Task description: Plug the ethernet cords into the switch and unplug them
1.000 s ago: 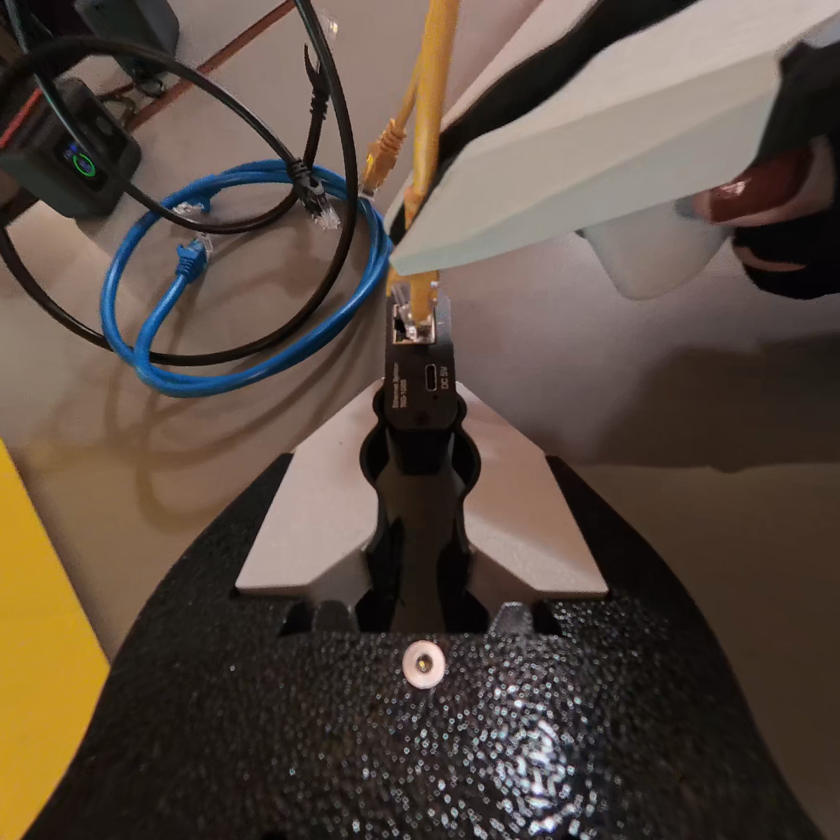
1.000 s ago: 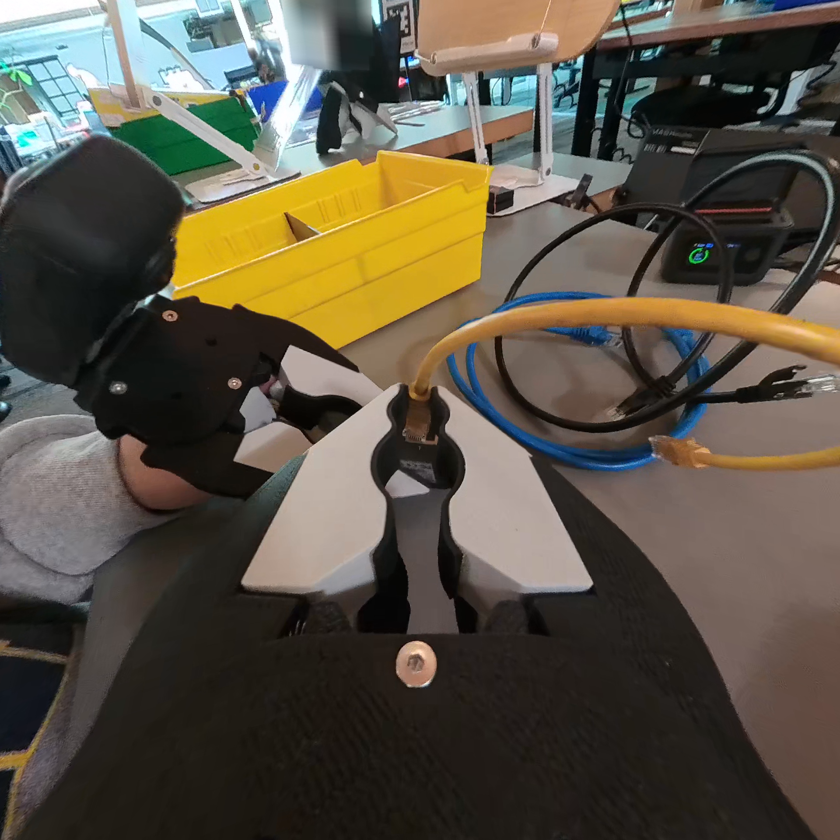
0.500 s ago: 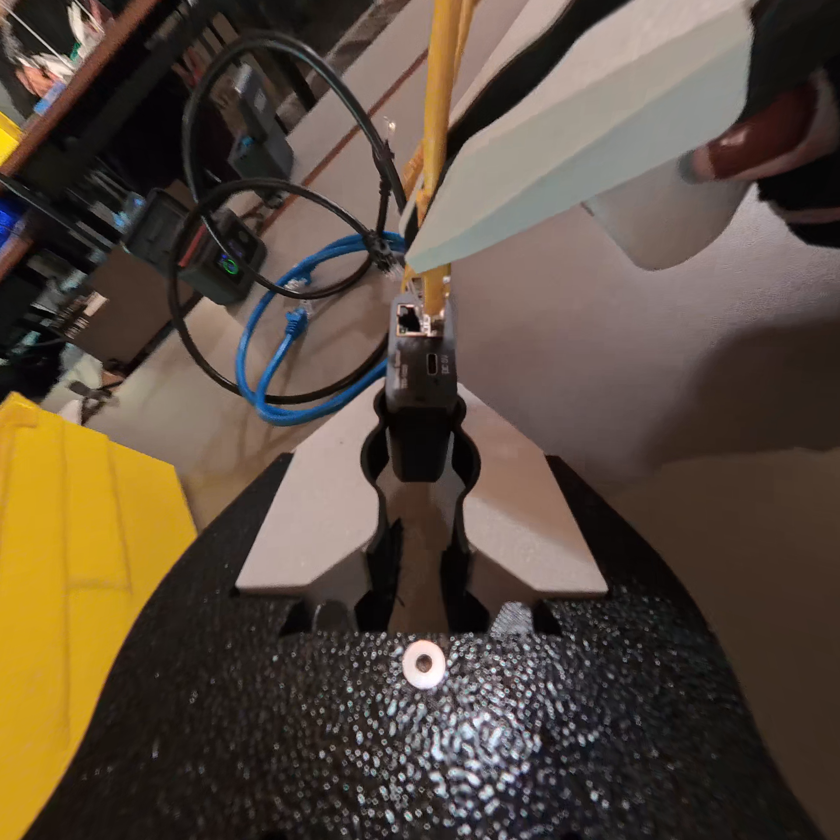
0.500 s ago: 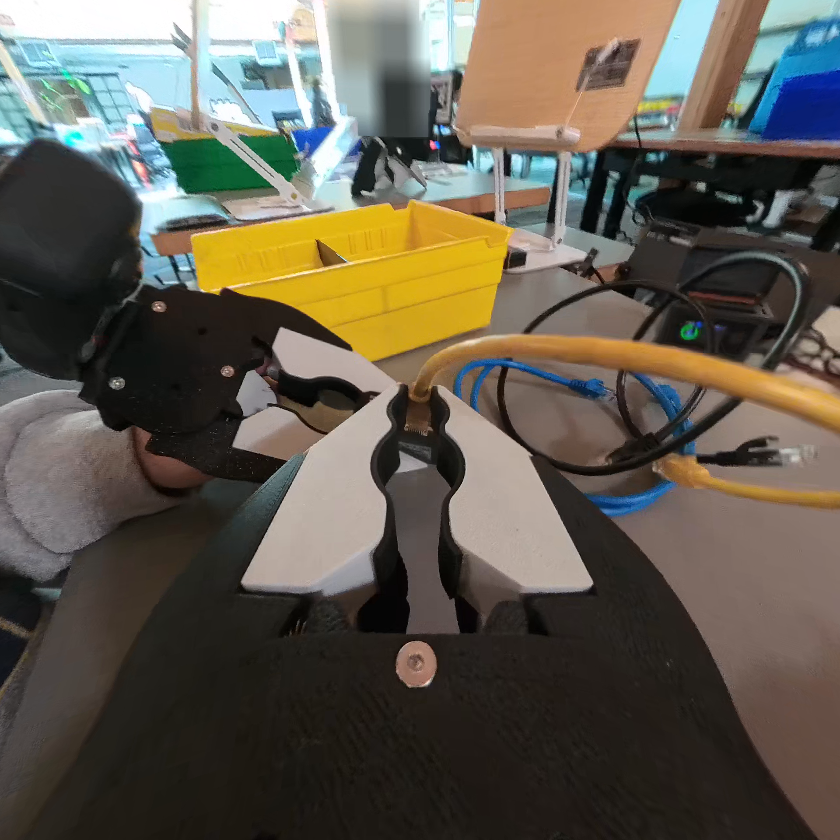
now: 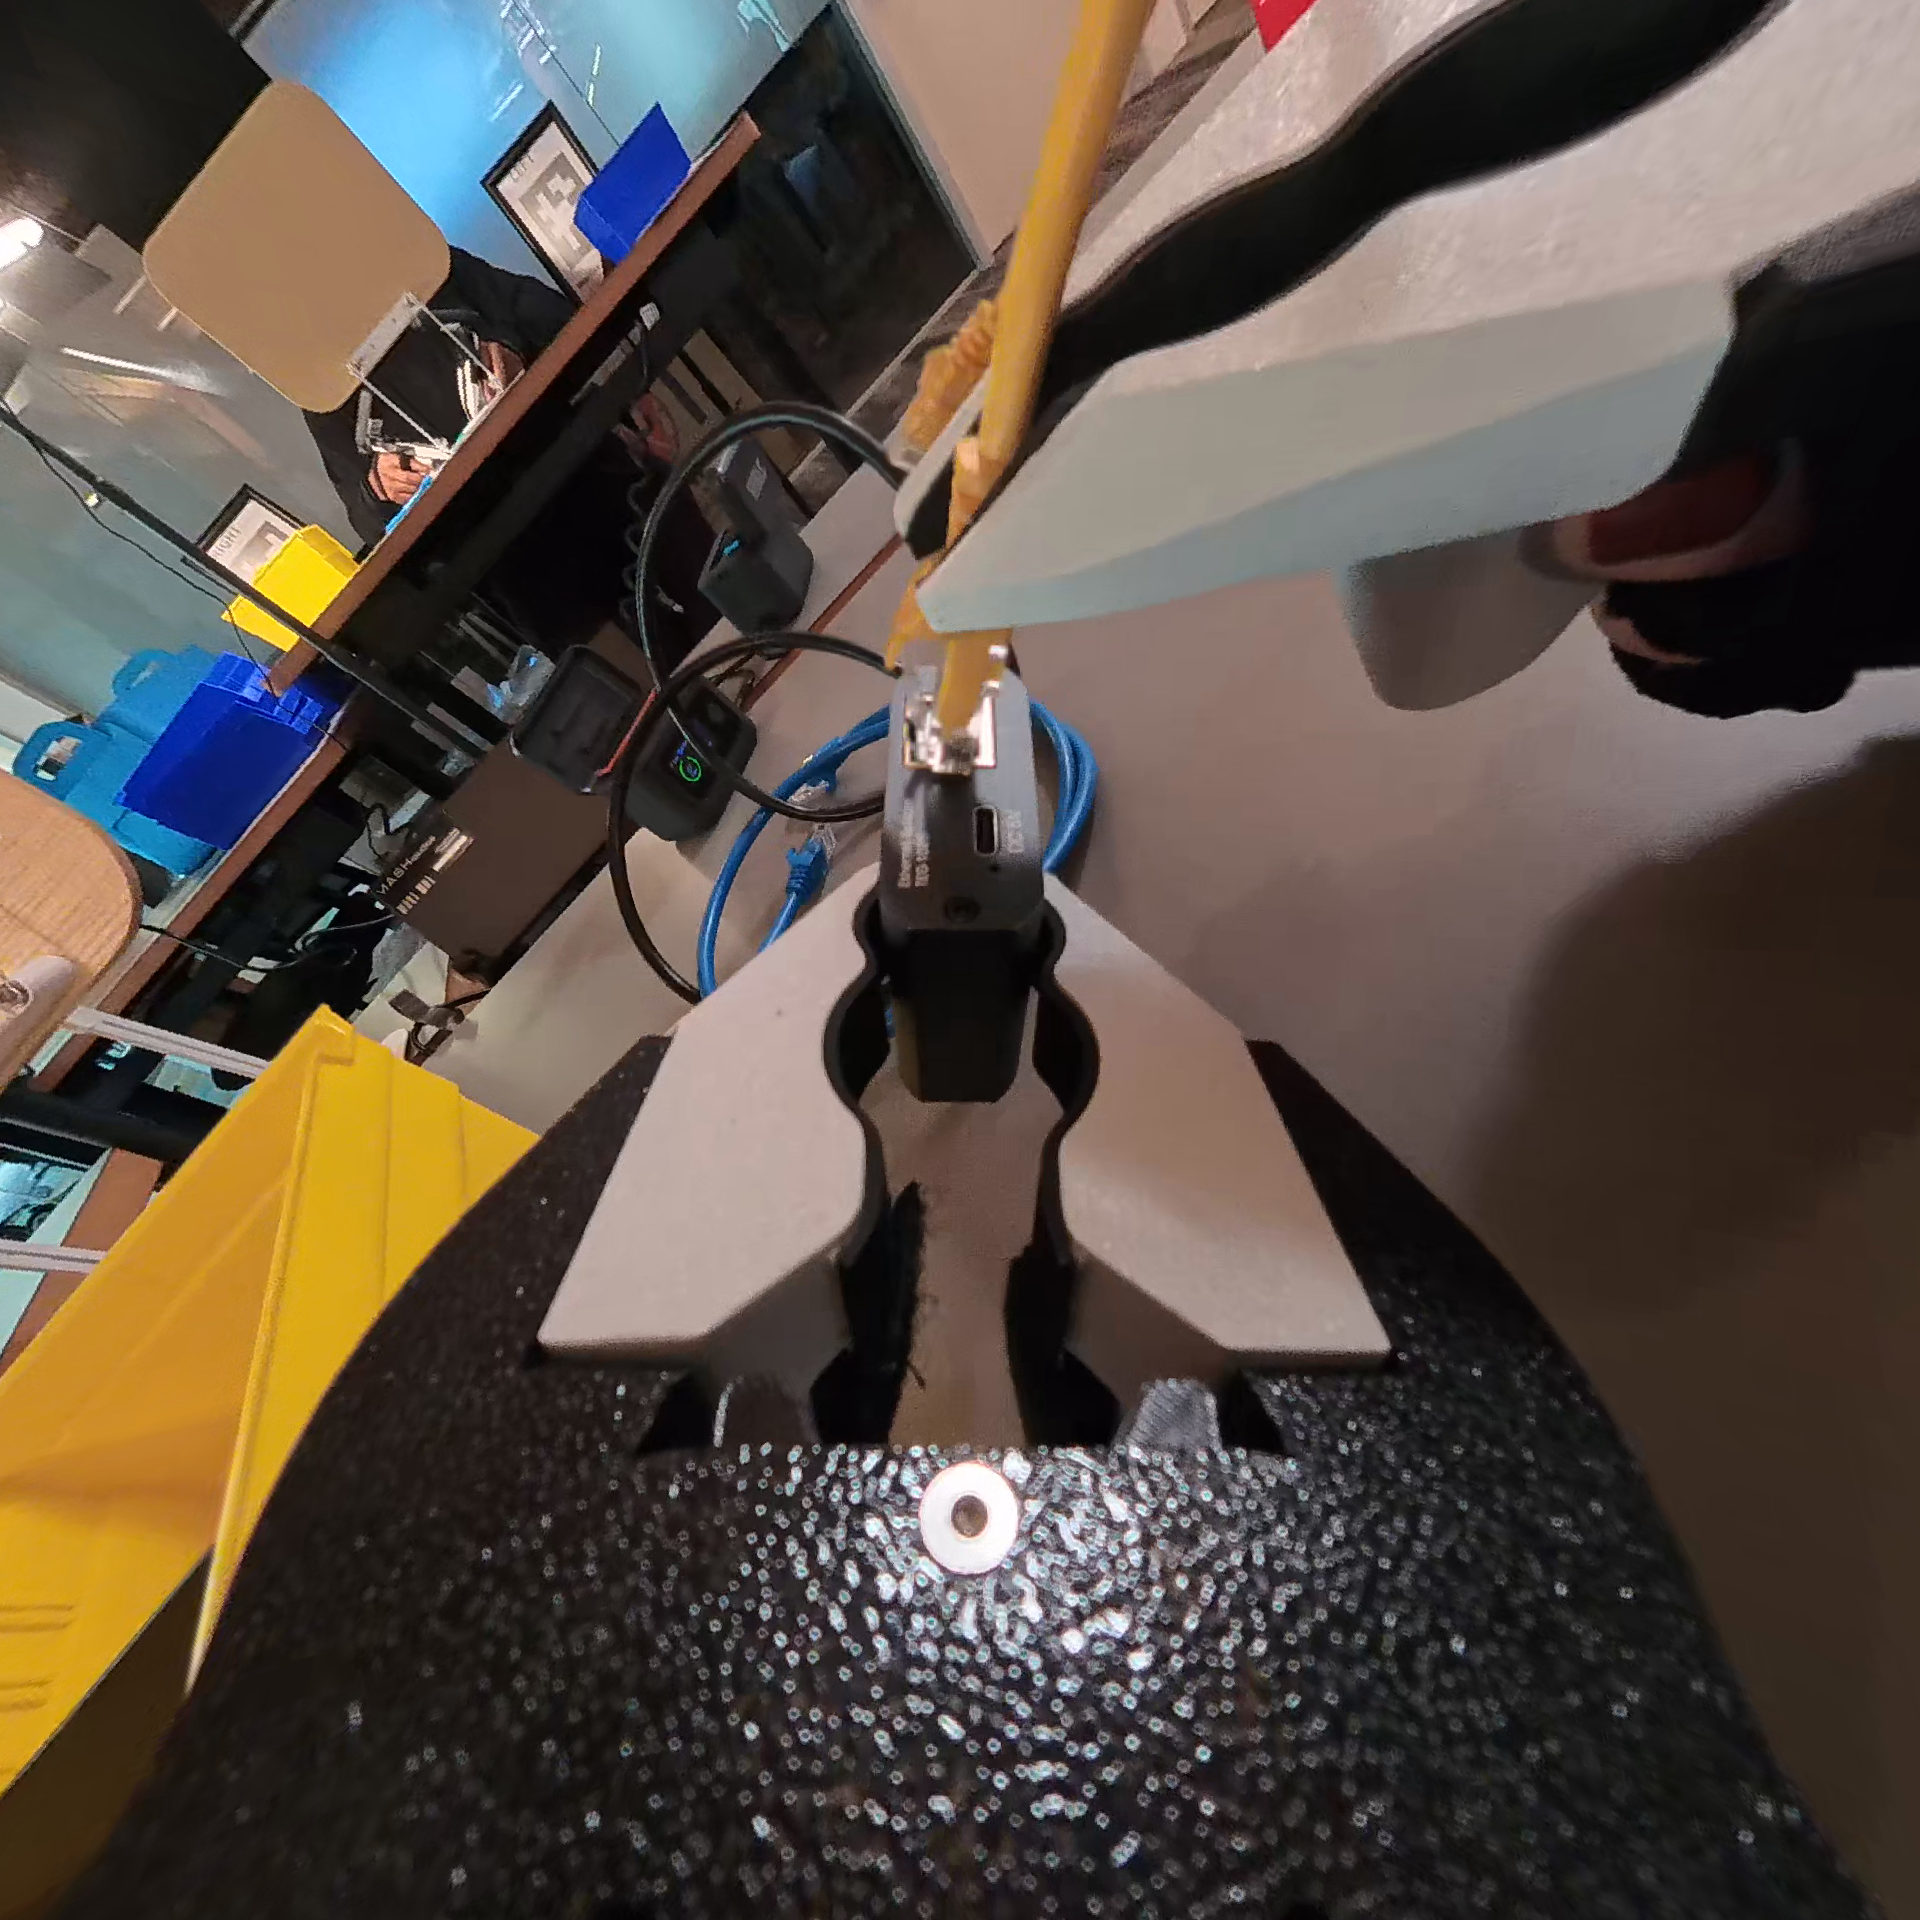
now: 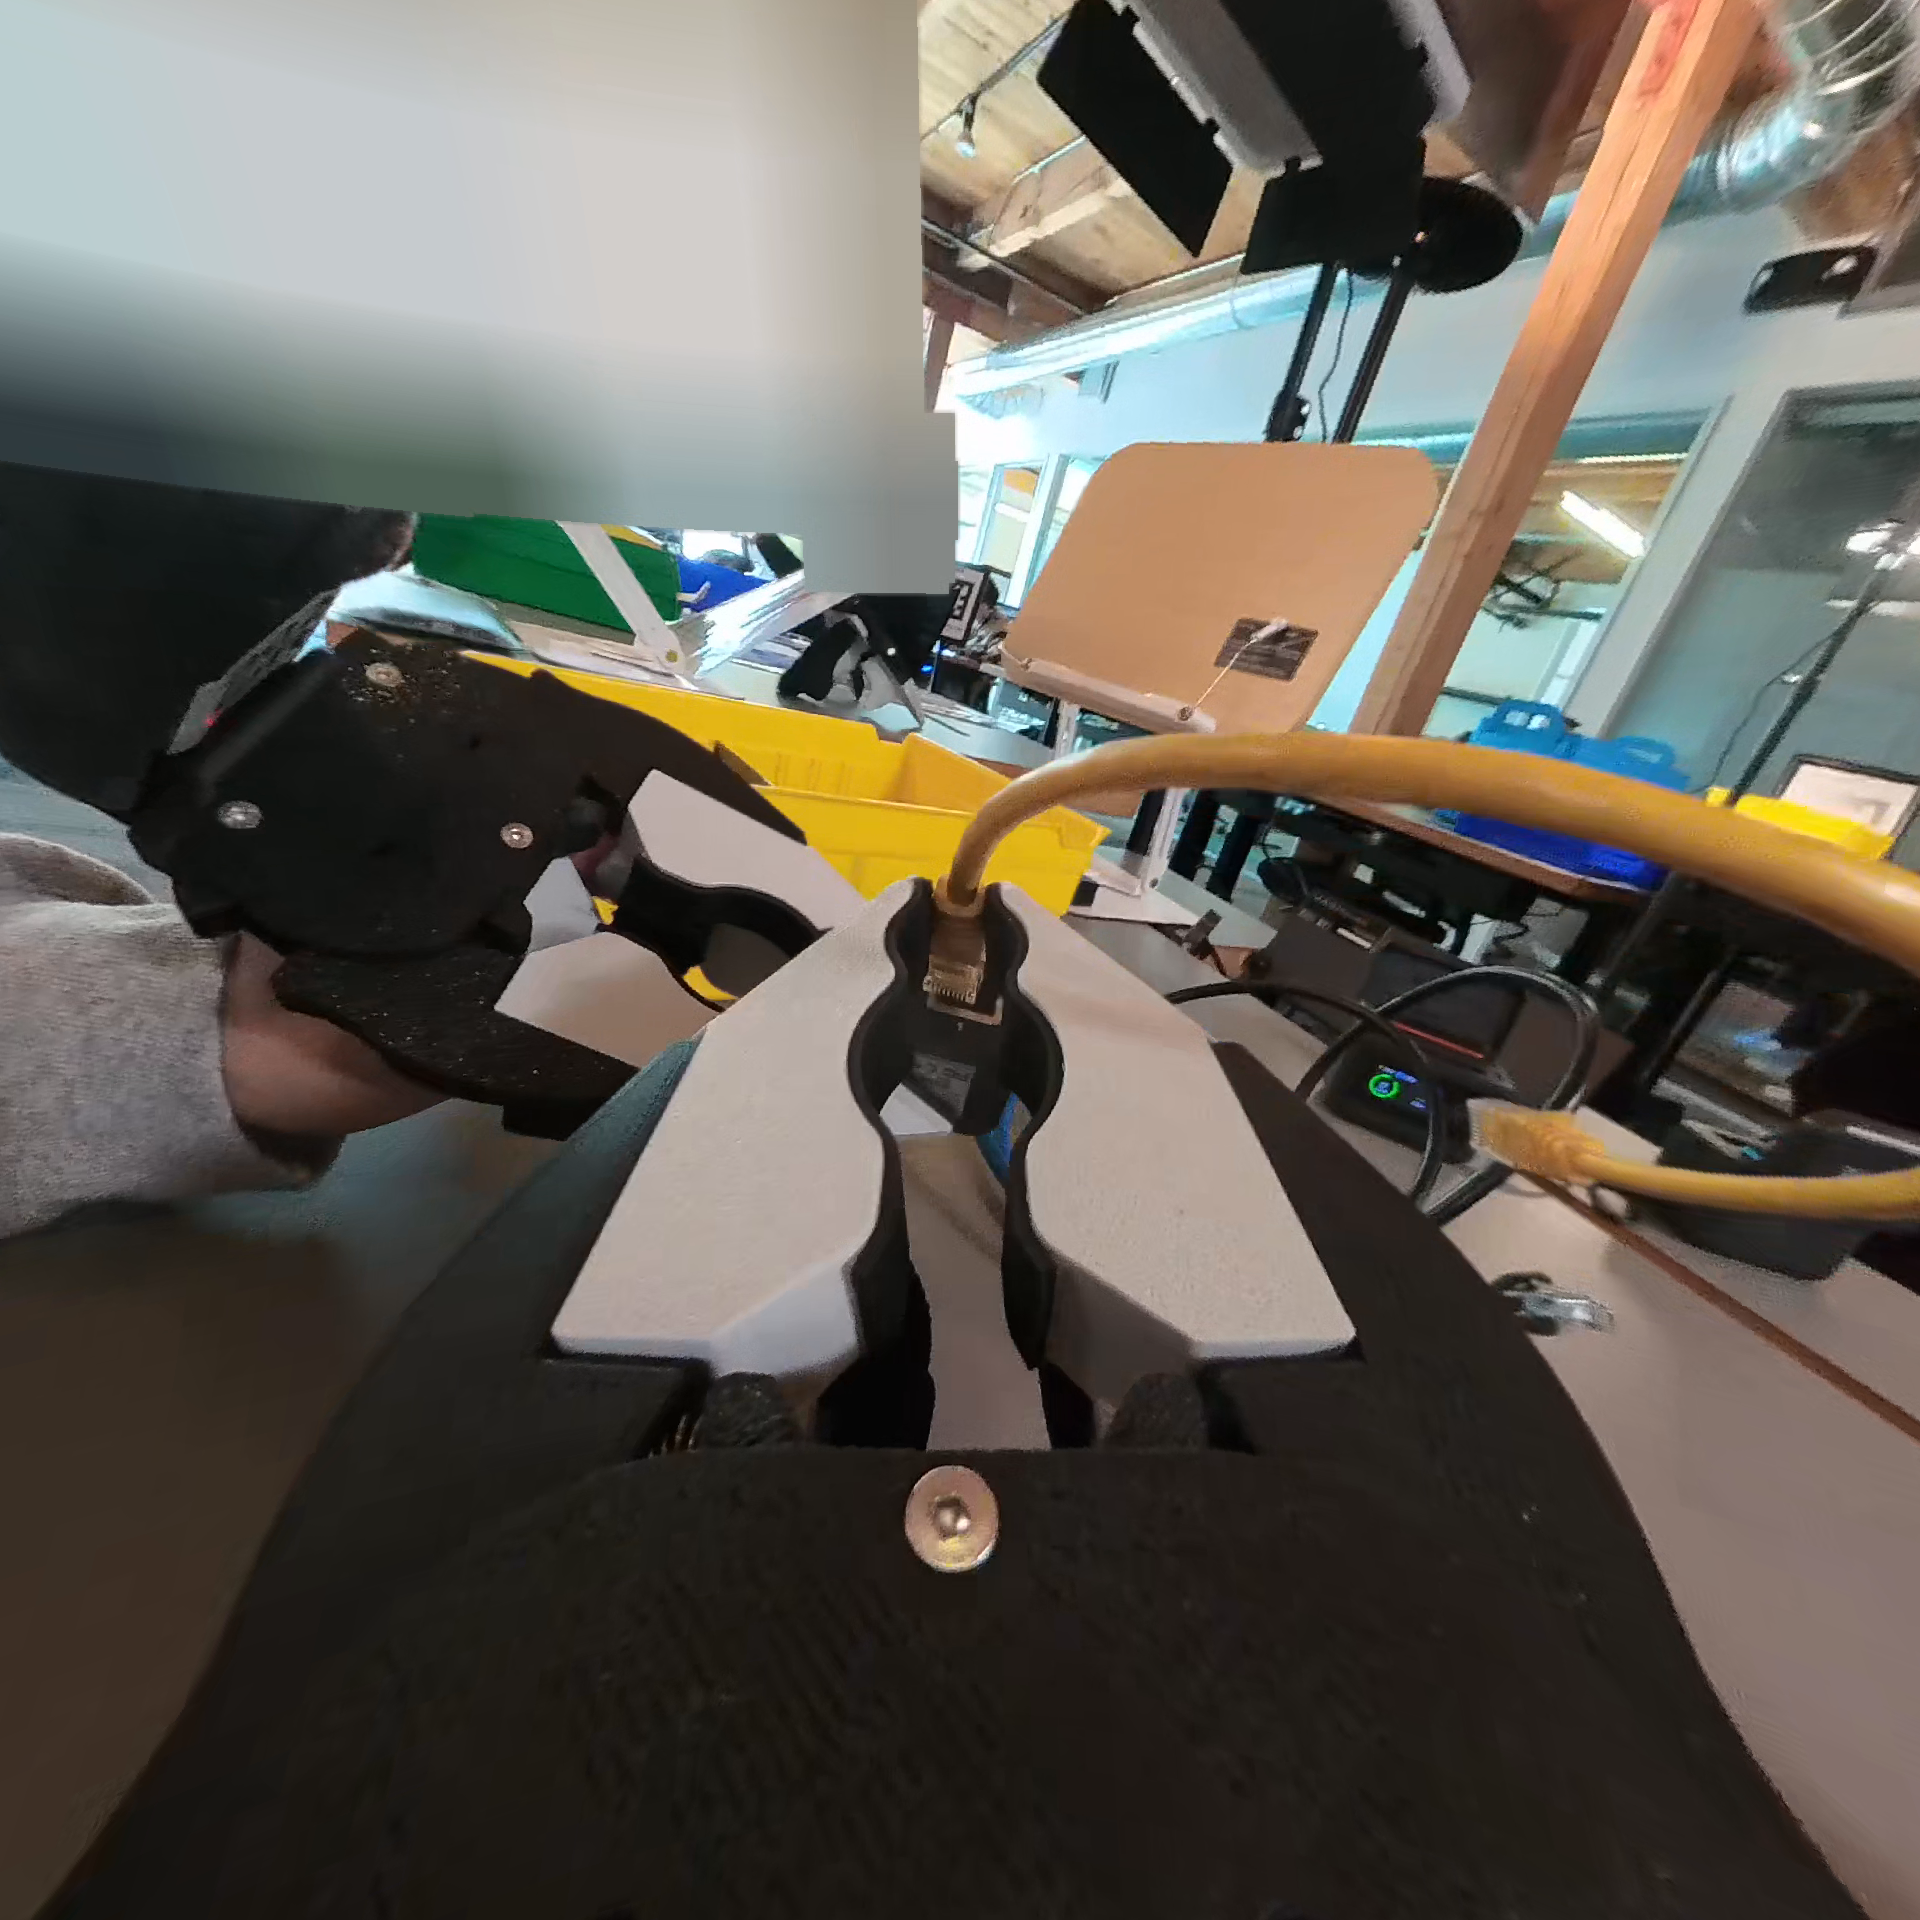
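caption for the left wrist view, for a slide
Left gripper holds the black switch while the right gripper grips the yellow cord.

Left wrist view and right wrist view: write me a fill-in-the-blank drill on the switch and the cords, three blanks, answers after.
1. The left gripper is shut on the small ____ rectangular switch.
2. The right gripper is shut on the plug of the ____ ethernet cord.
3. The coiled ____ ethernet cord lies on the grey table behind the switch.

Missing words: black; yellow; blue
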Action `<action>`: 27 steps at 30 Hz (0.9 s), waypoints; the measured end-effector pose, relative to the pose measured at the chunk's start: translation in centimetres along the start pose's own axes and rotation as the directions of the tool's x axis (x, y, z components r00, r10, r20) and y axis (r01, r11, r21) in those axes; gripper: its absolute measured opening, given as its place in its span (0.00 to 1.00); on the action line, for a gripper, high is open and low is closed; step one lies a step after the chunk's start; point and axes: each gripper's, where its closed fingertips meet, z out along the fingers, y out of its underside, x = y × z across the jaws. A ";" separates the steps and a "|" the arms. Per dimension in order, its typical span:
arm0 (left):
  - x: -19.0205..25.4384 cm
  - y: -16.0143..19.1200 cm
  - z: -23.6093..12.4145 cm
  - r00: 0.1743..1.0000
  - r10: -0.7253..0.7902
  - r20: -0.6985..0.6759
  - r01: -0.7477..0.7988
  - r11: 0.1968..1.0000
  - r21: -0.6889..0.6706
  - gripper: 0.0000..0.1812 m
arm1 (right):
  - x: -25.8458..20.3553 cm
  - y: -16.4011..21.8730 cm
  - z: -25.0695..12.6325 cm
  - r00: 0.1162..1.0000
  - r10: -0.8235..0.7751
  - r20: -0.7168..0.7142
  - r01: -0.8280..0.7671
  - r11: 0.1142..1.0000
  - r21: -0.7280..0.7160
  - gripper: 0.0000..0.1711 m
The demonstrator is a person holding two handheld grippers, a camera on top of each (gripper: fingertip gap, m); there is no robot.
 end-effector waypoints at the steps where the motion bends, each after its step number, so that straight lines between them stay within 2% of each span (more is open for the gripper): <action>1: 0.0 -0.2 -0.1 1.000 -0.003 0.000 0.003 1.000 0.004 0.12 | 0.0 -0.1 0.0 1.000 -0.011 -0.007 0.011 1.000 0.003 0.05; 21: -0.2 -0.1 -0.3 1.000 -0.001 0.008 0.001 1.000 0.005 0.12 | 0.1 0.3 0.1 0.999 -0.026 -0.020 0.026 0.999 -0.019 0.05; 27: -0.5 -0.2 -0.6 0.994 0.094 0.059 -0.094 0.995 0.011 0.12 | 0.1 0.4 0.1 1.000 0.020 0.006 -0.020 1.000 -0.017 0.05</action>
